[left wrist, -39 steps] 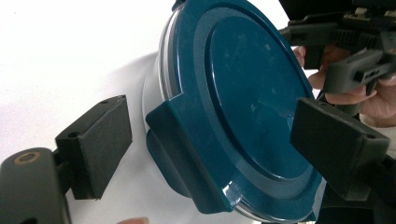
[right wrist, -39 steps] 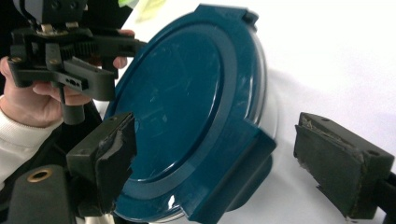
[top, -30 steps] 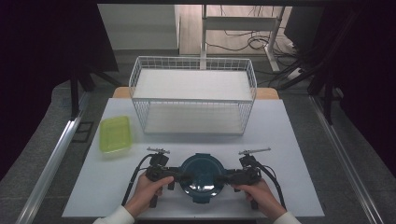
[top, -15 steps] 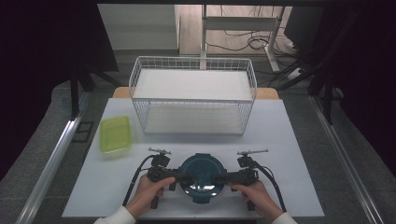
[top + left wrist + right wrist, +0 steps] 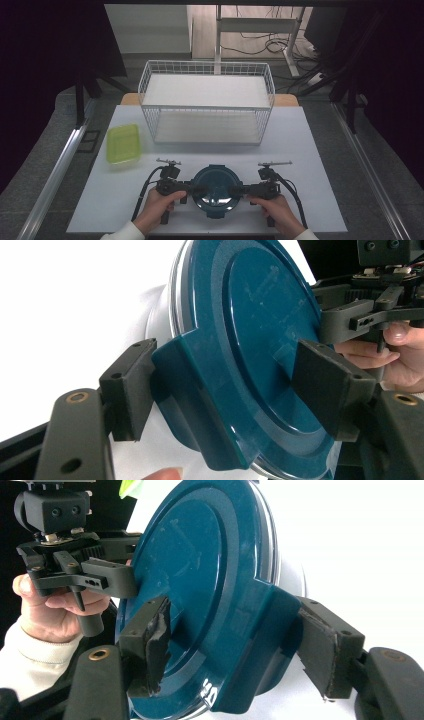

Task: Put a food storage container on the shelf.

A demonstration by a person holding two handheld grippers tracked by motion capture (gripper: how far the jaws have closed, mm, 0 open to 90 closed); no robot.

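Nearest the bottom edge of the high view, we see the person's left hand (image 5: pixel 159 206) and right hand (image 5: pixel 277 214), cream sleeves at the wrists, each holding black tongs level and pointing inward.

The left tongs (image 5: pixel 199 189) and the right tongs (image 5: pixel 235 190) meet a round, dark teal plastic lid (image 5: pixel 217 189) from opposite sides. It sits on a container with a clear rim that rests on the white desk (image 5: pixel 320 200), at the middle of its near edge.

In the left gripper view, we find the left tongs (image 5: pixel 235 390) straddling one of the lid's side tabs: one pad lies against the top of the lid, the other at the tab's outer face. Their jaws have just been closing, with the tab between them; we cannot tell whether the pads press yet.

In the right gripper view, the right tongs (image 5: pixel 240 642) straddle the opposite tab in the same way, one worn pad on the top of the lid (image 5: pixel 200 580), the other just beside the tab's outer face. These jaws too have just been closing on the tab, and here again the firmness of the contact cannot be told.

Farther back, at left, we note a shallow yellow-green plastic tray (image 5: pixel 123 143).

Beyond the lid stands a white wire basket (image 5: pixel 207 102) with a white floor, well apart from both hands.
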